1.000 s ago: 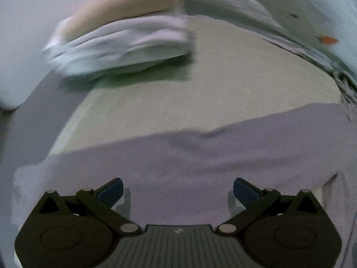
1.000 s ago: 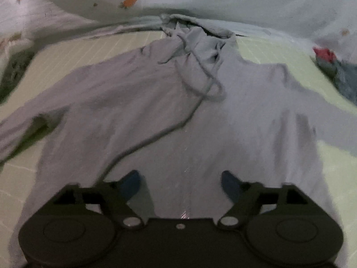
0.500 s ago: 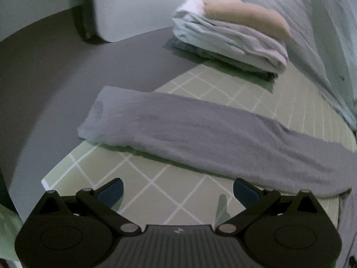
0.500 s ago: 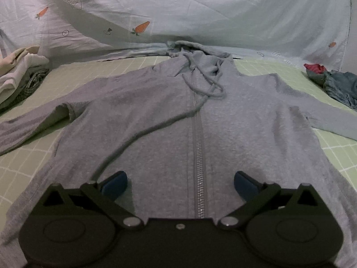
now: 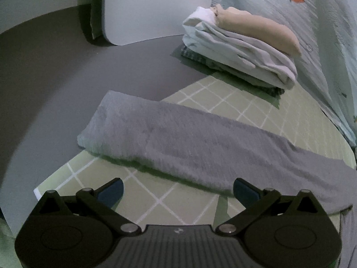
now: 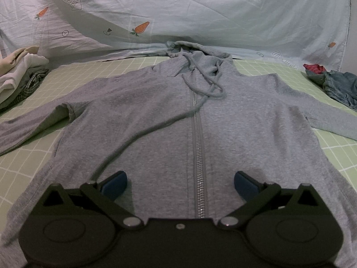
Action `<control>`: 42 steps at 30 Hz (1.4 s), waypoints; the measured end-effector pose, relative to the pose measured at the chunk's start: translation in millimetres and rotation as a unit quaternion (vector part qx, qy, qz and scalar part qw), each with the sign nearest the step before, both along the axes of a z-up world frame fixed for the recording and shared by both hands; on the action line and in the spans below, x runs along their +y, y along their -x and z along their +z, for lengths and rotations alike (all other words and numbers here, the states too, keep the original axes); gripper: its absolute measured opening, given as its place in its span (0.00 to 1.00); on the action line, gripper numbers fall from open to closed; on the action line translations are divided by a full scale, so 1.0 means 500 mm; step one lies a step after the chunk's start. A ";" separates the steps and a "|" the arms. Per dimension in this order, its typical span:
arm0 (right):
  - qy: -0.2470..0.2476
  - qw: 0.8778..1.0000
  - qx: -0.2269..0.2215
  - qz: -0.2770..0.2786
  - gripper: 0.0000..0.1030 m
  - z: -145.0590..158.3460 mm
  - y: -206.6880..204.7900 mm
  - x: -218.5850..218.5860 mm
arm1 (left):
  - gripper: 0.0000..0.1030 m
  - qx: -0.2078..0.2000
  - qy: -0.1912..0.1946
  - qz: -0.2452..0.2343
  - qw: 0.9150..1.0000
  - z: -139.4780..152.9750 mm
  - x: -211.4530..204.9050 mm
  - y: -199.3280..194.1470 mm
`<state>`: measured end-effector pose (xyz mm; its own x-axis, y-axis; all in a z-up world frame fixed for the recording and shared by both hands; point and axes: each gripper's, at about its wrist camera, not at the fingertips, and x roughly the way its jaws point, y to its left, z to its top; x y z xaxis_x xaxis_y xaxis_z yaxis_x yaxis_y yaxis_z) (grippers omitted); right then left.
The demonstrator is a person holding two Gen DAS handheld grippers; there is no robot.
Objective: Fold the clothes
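Observation:
A grey zip-up hoodie point(image 6: 156, 120) lies flat, front up, on a green checked mat point(image 6: 26, 156), hood toward the far side, zipper closed, drawstring trailing across the chest. My right gripper point(image 6: 179, 184) is open and empty above the hoodie's lower hem, over the zipper. In the left wrist view the hoodie's left sleeve point(image 5: 178, 143) stretches out over the mat, its cuff hanging past the mat's edge. My left gripper point(image 5: 178, 193) is open and empty just in front of the sleeve, above the mat point(image 5: 156, 198).
A stack of folded clothes point(image 5: 241, 47) sits at the mat's far left corner; it also shows in the right wrist view point(image 6: 20, 76). A heap of denim and red clothes point(image 6: 332, 82) lies at the far right. A carrot-print sheet point(image 6: 178, 13) hangs behind. Grey floor point(image 5: 44, 84) borders the mat.
The left gripper has swung left from over the hoodie body toward the sleeve and moved a little closer to it. The right gripper has steadied over the hem. Both stay open.

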<state>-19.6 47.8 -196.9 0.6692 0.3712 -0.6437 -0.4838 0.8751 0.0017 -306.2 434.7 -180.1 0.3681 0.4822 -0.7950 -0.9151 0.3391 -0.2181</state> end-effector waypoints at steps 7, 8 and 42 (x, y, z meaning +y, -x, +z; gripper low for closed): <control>0.000 1.000 -0.001 -0.001 1.00 -0.001 0.000 0.000 | 1.00 0.023 -0.008 0.003 1.000 -0.005 0.030 -0.013; 0.000 1.000 -0.001 -0.001 1.00 -0.001 -0.001 0.000 | 1.00 0.024 -0.008 0.006 1.000 -0.006 0.033 -0.015; -0.004 1.000 0.002 -0.003 1.00 0.001 -0.003 0.000 | 0.50 -0.003 -0.051 -0.430 0.902 0.135 -0.306 -0.389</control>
<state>-18.1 47.6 -196.2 0.6686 0.3732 -0.6432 -0.4792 0.8776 0.0112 -111.6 281.7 -112.5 0.6439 0.0871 -0.7602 -0.3040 0.9408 -0.1497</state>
